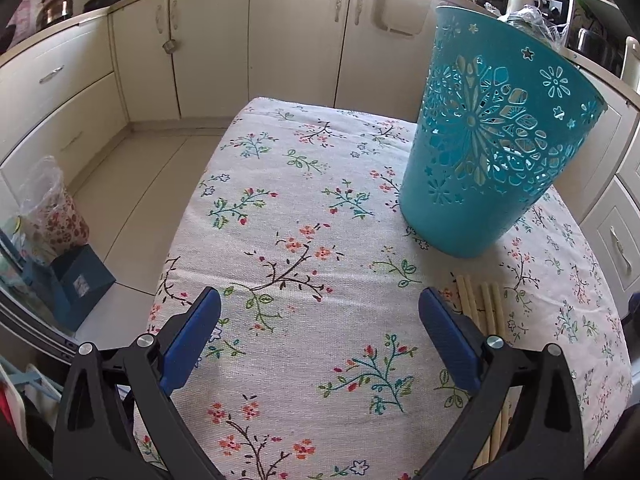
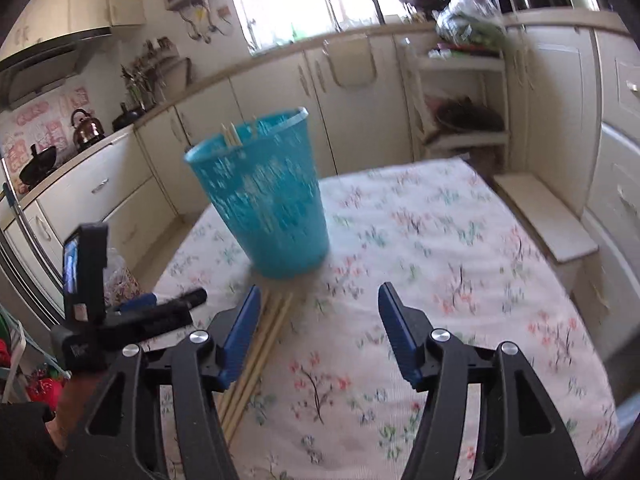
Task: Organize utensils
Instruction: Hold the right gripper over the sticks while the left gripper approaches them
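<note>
Table (image 1: 280, 184) covered with a white floral cloth, set in a kitchen with cream cabinets (image 1: 296, 32) around it.

Teal basket (image 1: 492, 148), perforated with flower cut-outs, stands upright on the table, on the far right in the left wrist view and left of centre in the right wrist view. A few pale wooden chopsticks (image 2: 232, 136) stand inside it, tips showing just above the rim at the back.

More chopsticks, a loose bundle (image 1: 486, 304), lie flat on the cloth just in front of the basket's base, roughly parallel to each other, running toward the camera.

Left gripper (image 1: 320, 304): jaws wide apart, nothing between them, only bare cloth. The bundle lies just outside its right finger, partly hidden under it.

Right gripper (image 2: 318, 300): jaws standing well apart, nothing between the blue pads. The bundle on the table lies beside and under its left finger (image 2: 240, 336), not between the jaws. This view is motion-blurred.

In the right wrist view the left gripper appears at lower left, over the table edge, carrying a small screen on its body, with part of a hand (image 2: 64, 408) and a dark sleeve below.

Kettle (image 2: 86, 126) and a pan sit on the counter at far left.
</note>
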`<control>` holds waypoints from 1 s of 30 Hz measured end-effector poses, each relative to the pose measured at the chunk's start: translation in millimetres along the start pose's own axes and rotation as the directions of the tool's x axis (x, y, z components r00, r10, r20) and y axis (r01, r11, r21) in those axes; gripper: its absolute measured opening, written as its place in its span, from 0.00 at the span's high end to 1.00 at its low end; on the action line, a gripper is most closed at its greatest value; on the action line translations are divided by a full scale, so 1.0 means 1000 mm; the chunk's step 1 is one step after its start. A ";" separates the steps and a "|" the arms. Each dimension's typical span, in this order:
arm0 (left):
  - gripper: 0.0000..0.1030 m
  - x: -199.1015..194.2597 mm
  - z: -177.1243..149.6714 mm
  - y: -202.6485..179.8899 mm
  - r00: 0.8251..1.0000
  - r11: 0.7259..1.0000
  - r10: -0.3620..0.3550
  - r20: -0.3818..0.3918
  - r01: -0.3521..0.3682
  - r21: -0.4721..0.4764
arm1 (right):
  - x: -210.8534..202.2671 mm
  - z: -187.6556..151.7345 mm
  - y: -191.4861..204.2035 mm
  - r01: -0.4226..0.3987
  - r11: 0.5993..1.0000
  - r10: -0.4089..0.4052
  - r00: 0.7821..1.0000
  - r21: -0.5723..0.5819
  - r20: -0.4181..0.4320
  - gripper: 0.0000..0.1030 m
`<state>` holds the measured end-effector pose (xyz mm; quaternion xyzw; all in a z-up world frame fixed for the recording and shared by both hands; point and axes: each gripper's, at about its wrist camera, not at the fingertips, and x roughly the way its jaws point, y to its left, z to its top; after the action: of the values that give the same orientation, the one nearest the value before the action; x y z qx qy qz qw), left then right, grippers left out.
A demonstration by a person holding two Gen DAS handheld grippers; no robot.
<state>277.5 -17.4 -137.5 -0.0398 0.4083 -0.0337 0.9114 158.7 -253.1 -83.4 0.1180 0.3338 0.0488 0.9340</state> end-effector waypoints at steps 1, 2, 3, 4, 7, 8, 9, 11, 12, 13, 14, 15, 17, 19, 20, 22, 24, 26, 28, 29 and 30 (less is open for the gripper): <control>0.08 -0.001 0.000 0.000 1.000 1.000 0.009 0.003 -0.009 0.002 | 0.004 0.000 0.001 0.006 1.000 -0.007 1.000 -0.011 -0.014 0.42; 0.08 -0.004 0.001 -0.001 1.000 1.000 0.017 0.012 -0.018 0.003 | 0.007 -0.001 0.002 0.017 1.000 -0.017 1.000 -0.024 -0.024 0.41; 0.08 -0.008 0.000 -0.001 0.999 1.000 0.027 0.028 -0.027 0.003 | 0.010 -0.003 0.004 0.022 0.999 -0.023 0.999 -0.031 -0.036 0.37; 0.08 -0.013 -0.002 -0.002 0.998 0.999 0.038 0.044 -0.038 0.002 | 0.013 -0.005 0.004 0.019 0.999 -0.021 0.999 -0.031 -0.049 0.35; 0.08 -0.025 -0.011 -0.004 0.998 0.999 0.033 0.056 -0.034 0.007 | 0.020 -0.012 0.004 0.025 0.999 -0.028 0.996 -0.039 -0.089 0.35; 0.08 -0.027 -0.013 -0.005 0.998 0.999 0.031 0.057 -0.031 0.013 | 0.023 -0.013 0.004 0.030 0.999 -0.034 0.994 -0.043 -0.103 0.35; 0.08 -0.030 -0.016 -0.007 0.998 0.999 0.030 0.061 -0.032 0.024 | 0.024 -0.015 0.003 0.032 0.999 -0.036 0.993 -0.044 -0.111 0.35; 0.08 -0.036 -0.020 -0.011 0.997 0.998 0.036 0.067 -0.040 0.051 | 0.028 -0.019 0.004 0.028 0.998 -0.034 0.991 -0.048 -0.126 0.35; 0.08 -0.038 -0.022 -0.013 0.997 0.997 0.037 0.070 -0.042 0.060 | 0.029 -0.020 0.004 0.023 0.998 -0.030 0.991 -0.053 -0.134 0.35; 0.08 -0.039 -0.024 -0.014 0.997 0.997 0.035 0.069 -0.040 0.067 | 0.032 -0.022 0.006 0.015 0.998 -0.023 0.990 -0.062 -0.140 0.40; 0.08 -0.040 -0.025 -0.014 0.997 0.997 0.034 0.068 -0.038 0.070 | 0.033 -0.023 0.007 0.009 0.998 -0.019 0.989 -0.067 -0.148 0.44; 0.08 -0.041 -0.026 -0.015 0.997 0.997 0.032 0.066 -0.037 0.072 | 0.035 -0.024 0.008 0.002 0.998 -0.013 0.987 -0.071 -0.160 0.54; 0.08 -0.040 -0.028 -0.015 0.998 0.997 0.031 0.059 -0.035 0.070 | 0.040 -0.026 0.011 -0.016 0.997 0.002 0.984 -0.076 -0.180 0.66; 0.08 -0.039 -0.028 -0.013 0.998 0.998 0.030 0.050 -0.033 0.060 | 0.042 -0.027 0.013 -0.030 0.997 0.015 0.981 -0.074 -0.192 0.75; 0.08 -0.037 -0.028 -0.012 0.999 0.998 0.027 0.041 -0.029 0.051 | 0.044 -0.027 0.015 -0.035 0.997 0.020 0.981 -0.073 -0.195 0.75; 0.08 -0.034 -0.028 -0.008 0.999 0.999 0.023 0.025 -0.024 0.035 | 0.048 -0.025 0.018 -0.047 0.997 0.033 0.979 -0.066 -0.200 0.76; 0.08 -0.031 -0.028 -0.005 1.000 1.000 0.020 0.012 -0.020 0.022 | 0.054 -0.023 0.021 -0.058 0.997 0.046 0.977 -0.053 -0.206 0.76; 0.08 -0.029 -0.028 -0.004 1.000 1.000 0.016 0.004 -0.016 0.017 | 0.059 -0.022 0.025 -0.066 0.997 0.054 0.975 -0.048 -0.216 0.76; 0.08 -0.028 -0.029 -0.006 1.000 1.000 0.016 0.000 -0.016 0.021 | 0.064 -0.022 0.029 -0.067 0.996 0.053 0.973 -0.055 -0.224 0.76; 0.08 -0.027 -0.029 -0.007 1.000 1.000 0.015 -0.004 -0.015 0.025 | 0.066 -0.022 0.031 -0.070 0.996 0.055 0.972 -0.058 -0.228 0.76; 0.08 -0.027 -0.029 -0.007 1.000 1.000 0.014 -0.006 -0.014 0.028 | 0.067 -0.022 0.033 -0.072 0.996 0.057 0.971 -0.059 -0.232 0.76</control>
<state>237.9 -23.5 -136.2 -0.0241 0.4111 -0.0330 0.9107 196.4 -206.1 -132.7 0.0911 0.4337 0.1037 0.8904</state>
